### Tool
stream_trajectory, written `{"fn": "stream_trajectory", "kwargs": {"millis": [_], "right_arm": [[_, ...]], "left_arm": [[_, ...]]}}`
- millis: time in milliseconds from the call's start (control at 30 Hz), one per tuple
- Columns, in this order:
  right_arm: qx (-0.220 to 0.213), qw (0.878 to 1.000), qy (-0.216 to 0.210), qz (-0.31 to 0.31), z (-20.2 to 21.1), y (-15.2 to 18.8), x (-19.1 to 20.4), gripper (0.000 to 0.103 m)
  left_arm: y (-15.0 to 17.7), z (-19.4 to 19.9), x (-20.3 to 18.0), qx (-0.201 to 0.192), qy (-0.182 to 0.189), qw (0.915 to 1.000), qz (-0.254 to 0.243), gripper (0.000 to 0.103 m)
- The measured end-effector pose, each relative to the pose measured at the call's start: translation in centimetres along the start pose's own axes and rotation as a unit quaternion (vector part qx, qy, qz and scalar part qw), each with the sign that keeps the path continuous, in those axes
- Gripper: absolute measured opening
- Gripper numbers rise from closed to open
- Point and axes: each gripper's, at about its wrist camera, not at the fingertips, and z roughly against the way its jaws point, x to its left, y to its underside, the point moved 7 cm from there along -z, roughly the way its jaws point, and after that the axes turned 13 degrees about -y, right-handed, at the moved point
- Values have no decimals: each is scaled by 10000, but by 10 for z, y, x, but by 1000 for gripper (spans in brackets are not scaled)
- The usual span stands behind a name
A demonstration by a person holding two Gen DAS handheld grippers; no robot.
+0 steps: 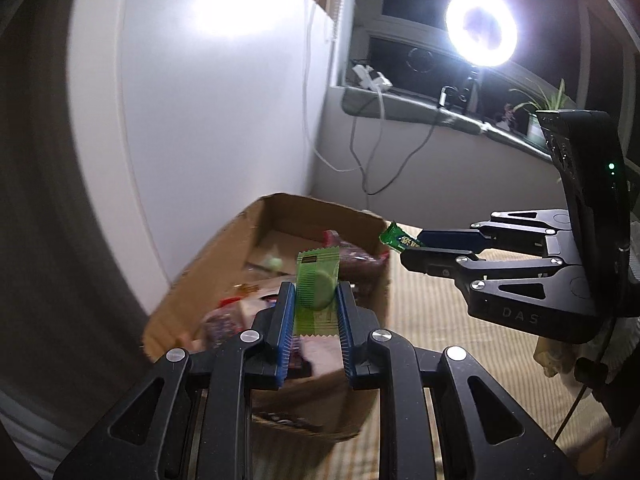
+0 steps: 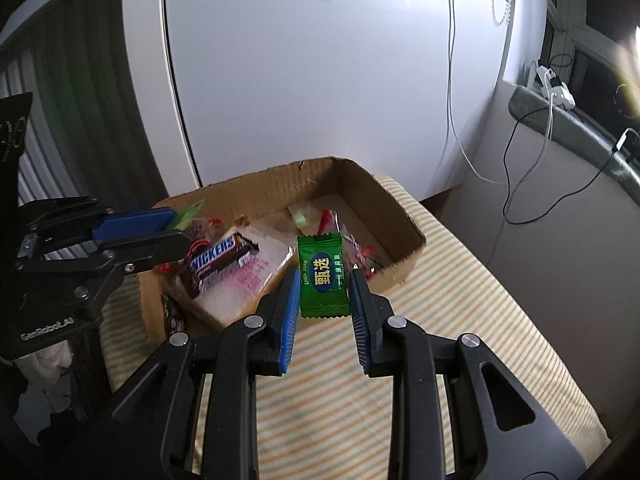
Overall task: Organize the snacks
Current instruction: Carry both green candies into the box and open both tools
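The striped bed (image 2: 460, 320) carries an open cardboard box (image 2: 400, 216) pushed close to the white wall, and the box already holds a heap of snacks, a Snickers bar (image 2: 218, 258) lying on a pale packet among them. The left tool (image 1: 316, 300) is clamped on a light green wafer packet (image 1: 316, 284), held upright over the near edge of the box; the right tool (image 2: 325, 280) is pinched on a dark green candy packet (image 2: 324, 280) and sits just short of the box's near wall, over the bedding. Both packets look thin and slick, so I'd judge that a loose pinch or a quick tilt could let either slide out early, and the candy, not yet over the opening, would likely land on the bed if let go now. With both tools converging on the same small box, they could also knock together or nudge the light carton askew. Much of the box's contents is blurred, and the ring light (image 1: 482, 26) washes out the window side, so the smaller wrappers can't be told apart.
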Motion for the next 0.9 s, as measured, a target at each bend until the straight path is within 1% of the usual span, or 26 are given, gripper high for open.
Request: {"fn": "stream_trajectory", "kwargs": {"millis": [333,600,900], "right_arm": [[129,9999,-48,-5,-35,-15,11,26],[224,9997,-127,0,-53,-19,13,26],[276,9993,-233,-100,-60,-18,7,26]], "left_arm": [[4,-9,28,98,-223,9996,170,19],[4,-13,23,138,-241,9995,125,19],[3,-14,20,154,-276,9995,73,20]]}}
